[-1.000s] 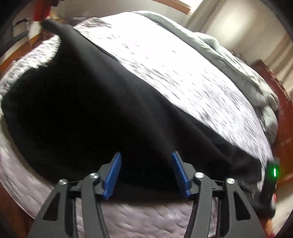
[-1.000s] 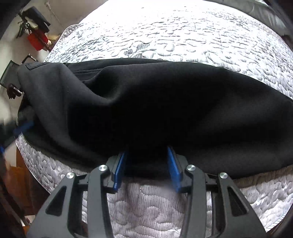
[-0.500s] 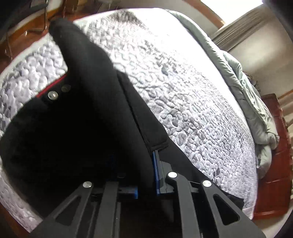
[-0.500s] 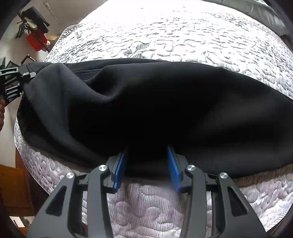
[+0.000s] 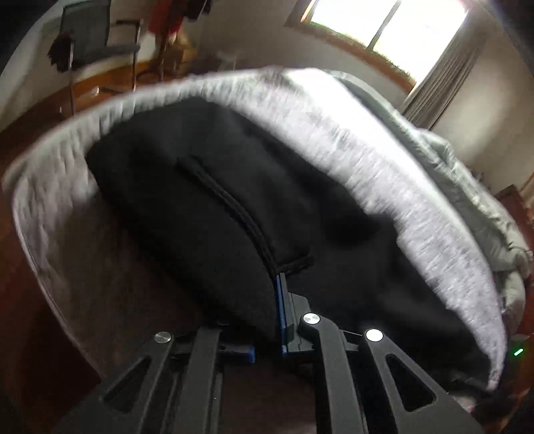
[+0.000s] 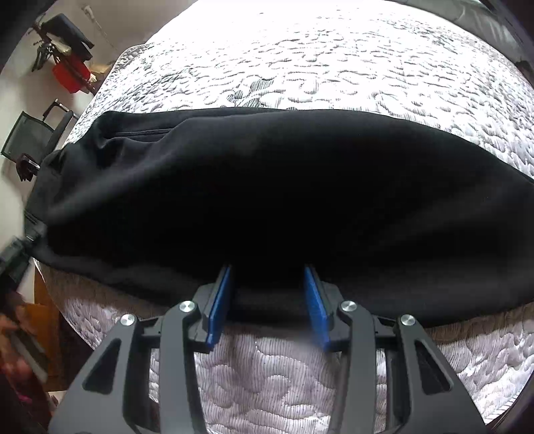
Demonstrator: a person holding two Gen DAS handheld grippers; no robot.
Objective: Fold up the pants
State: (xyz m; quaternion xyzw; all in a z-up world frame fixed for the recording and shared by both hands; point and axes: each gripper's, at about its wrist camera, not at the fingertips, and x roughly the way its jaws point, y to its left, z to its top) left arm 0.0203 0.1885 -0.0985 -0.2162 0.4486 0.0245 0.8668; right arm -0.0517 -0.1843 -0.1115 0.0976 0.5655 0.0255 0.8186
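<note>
Black pants (image 6: 267,187) lie across the quilted white mattress (image 6: 300,66), near its front edge. In the left wrist view my left gripper (image 5: 267,300) is shut on a thick fold of the pants (image 5: 213,207) by a seamed edge and holds it lifted over the mattress corner. In the right wrist view my right gripper (image 6: 267,283) is open, its blue pads (image 6: 220,300) on either side of the pants' near edge, without pinching it. The left gripper's body shows blurred at the far left edge of that view (image 6: 16,253).
A grey duvet (image 5: 467,187) is bunched along the far side of the bed. A mesh chair (image 6: 30,137) and a red item (image 6: 71,75) stand by the wall beyond the mattress. Wooden floor (image 5: 40,106) and a window (image 5: 400,26) show past the bed.
My left gripper closed on the pants' edge and has swung up and around with it, blurring its view. My right gripper has stayed in place, still open around the near edge.
</note>
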